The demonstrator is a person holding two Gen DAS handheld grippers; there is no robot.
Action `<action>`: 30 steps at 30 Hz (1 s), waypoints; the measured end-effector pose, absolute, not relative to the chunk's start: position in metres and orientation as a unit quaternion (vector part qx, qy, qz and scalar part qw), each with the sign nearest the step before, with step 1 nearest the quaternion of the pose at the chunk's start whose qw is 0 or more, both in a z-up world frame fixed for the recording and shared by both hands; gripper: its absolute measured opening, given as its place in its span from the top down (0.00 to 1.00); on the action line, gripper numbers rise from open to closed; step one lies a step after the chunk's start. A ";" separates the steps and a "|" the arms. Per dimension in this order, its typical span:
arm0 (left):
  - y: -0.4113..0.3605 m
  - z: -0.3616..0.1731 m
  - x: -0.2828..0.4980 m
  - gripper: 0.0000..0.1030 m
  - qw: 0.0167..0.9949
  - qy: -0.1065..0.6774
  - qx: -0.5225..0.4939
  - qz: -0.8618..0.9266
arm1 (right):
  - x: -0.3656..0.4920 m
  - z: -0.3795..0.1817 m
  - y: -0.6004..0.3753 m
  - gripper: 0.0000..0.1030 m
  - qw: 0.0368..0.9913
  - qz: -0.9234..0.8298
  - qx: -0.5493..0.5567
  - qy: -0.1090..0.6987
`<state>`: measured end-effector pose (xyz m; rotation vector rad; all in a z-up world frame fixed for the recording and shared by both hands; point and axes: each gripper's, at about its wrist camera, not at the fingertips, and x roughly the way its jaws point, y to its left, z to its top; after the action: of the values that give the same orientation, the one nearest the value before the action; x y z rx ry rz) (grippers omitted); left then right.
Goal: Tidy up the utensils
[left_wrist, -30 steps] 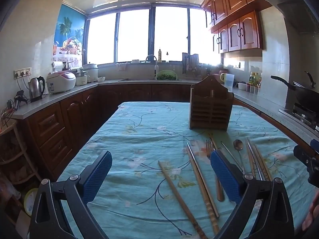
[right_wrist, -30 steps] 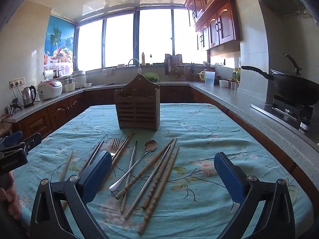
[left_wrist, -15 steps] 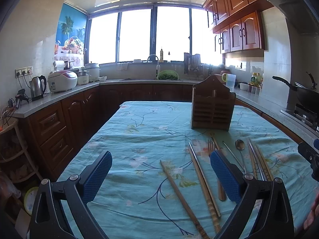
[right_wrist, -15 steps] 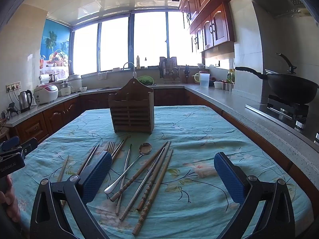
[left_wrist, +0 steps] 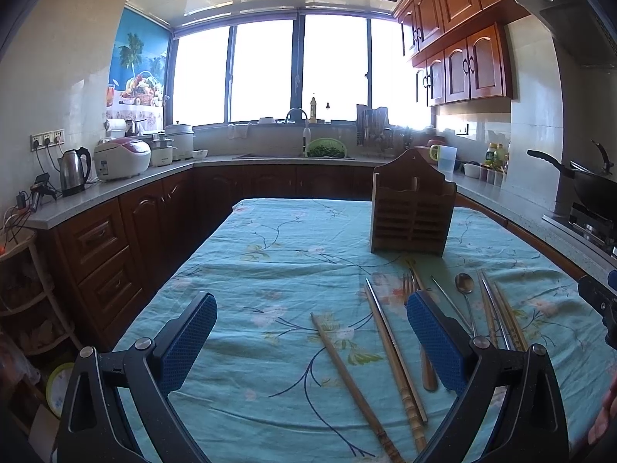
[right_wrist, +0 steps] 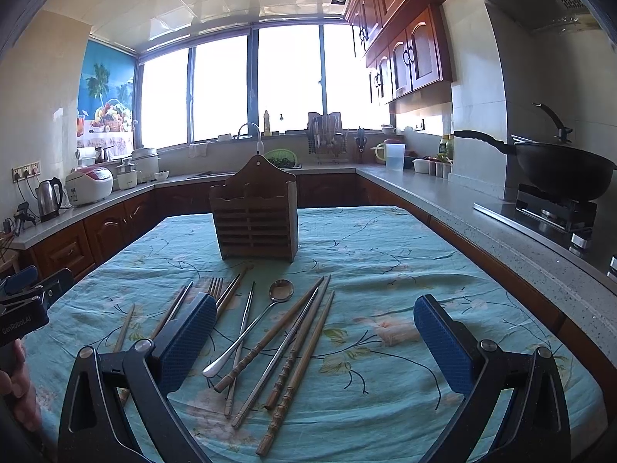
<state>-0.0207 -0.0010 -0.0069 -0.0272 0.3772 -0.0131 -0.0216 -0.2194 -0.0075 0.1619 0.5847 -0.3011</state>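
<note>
While both tools hover above the table, neither holds anything: the left gripper (left_wrist: 310, 341) and the right gripper (right_wrist: 314, 341) each stand with blue ribbed pads spread wide. The utensils lie loose on the floral teal tablecloth (right_wrist: 385, 254), at 12 o'clock from the right gripper and 1 o'clock from the left. The slatted wooden utensil holder (right_wrist: 256, 218) stands upright just beyond them, apparently empty.

Hazards, as judged from this layout:
- Crowding. The steel spoon (right_wrist: 250, 332) crosses a thin metal rod, and the carved wooden chopsticks (right_wrist: 297, 355) lie touching one another. A closing grip may catch two items or flick a neighbour aside.
- Slip. Round, slender shafts and polished steel may roll or slide between pads.
- Snagging. The soft, wrinkled cloth may be pinched with a thin item.
- Tipping. The tall, narrow holder may be knocked by a long shaft.

The fork (right_wrist: 215, 285) lies partly behind the right gripper's left pad.
</note>
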 end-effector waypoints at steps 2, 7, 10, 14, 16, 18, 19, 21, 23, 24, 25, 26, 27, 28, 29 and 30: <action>-0.001 -0.007 -0.021 0.03 0.982 0.186 -0.012 -0.006 | -0.022 -0.009 -0.219 0.00 0.943 -0.148 0.081 0.287; 0.002 -0.007 -0.022 0.03 0.983 0.185 -0.015 -0.006 | -0.023 -0.010 -0.217 0.00 0.944 -0.146 0.081 0.285; 0.002 -0.007 -0.024 0.03 0.983 0.184 -0.014 -0.006 | -0.023 -0.010 -0.217 0.00 0.945 -0.145 0.079 0.283; 0.002 -0.007 -0.024 0.03 0.983 0.184 -0.014 -0.006 | -0.024 -0.009 -0.216 0.00 0.945 -0.146 0.079 0.281; 0.002 -0.007 -0.024 0.03 0.983 0.184 -0.015 -0.006 | -0.024 -0.009 -0.217 0.00 0.945 -0.145 0.080 0.281; 0.002 -0.007 -0.024 0.03 0.983 0.185 -0.015 -0.007 | -0.024 -0.009 -0.218 0.00 0.945 -0.146 0.080 0.280; 0.002 -0.007 -0.023 0.03 0.983 0.184 -0.015 -0.007 | -0.024 -0.009 -0.217 0.00 0.945 -0.146 0.080 0.280; 0.002 -0.007 -0.024 0.03 0.983 0.184 -0.014 -0.007 | -0.025 -0.009 -0.217 0.00 0.945 -0.146 0.081 0.280; 0.002 -0.007 -0.024 0.03 0.983 0.184 -0.014 -0.007 | -0.025 -0.009 -0.218 0.00 0.945 -0.146 0.082 0.280; 0.002 -0.006 -0.024 0.03 0.983 0.184 -0.015 -0.008 | -0.025 -0.009 -0.218 0.00 0.945 -0.147 0.082 0.280; 0.003 -0.006 -0.024 0.03 0.983 0.184 -0.015 -0.008 | -0.025 -0.009 -0.218 0.00 0.945 -0.146 0.082 0.279; 0.003 -0.006 -0.024 0.03 0.983 0.184 -0.015 -0.008 | -0.025 -0.009 -0.218 0.00 0.945 -0.146 0.082 0.279; 0.003 -0.006 -0.024 0.03 0.983 0.185 -0.015 -0.008 | -0.025 -0.009 -0.218 0.00 0.945 -0.147 0.082 0.280; 0.003 -0.006 -0.024 0.03 0.983 0.184 -0.015 -0.008 | -0.025 -0.009 -0.218 0.00 0.945 -0.146 0.083 0.280; 0.003 -0.006 -0.024 0.03 0.983 0.185 -0.016 -0.009 | -0.025 -0.009 -0.218 0.00 0.945 -0.146 0.083 0.281; 0.004 -0.006 -0.024 0.03 0.982 0.187 -0.017 -0.010 | -0.025 -0.009 -0.219 0.00 0.945 -0.146 0.084 0.282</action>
<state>-0.0241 0.0039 -0.0058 -0.0344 0.3760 -0.0201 -0.0247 -0.2190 -0.0091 0.1712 0.5738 -0.2971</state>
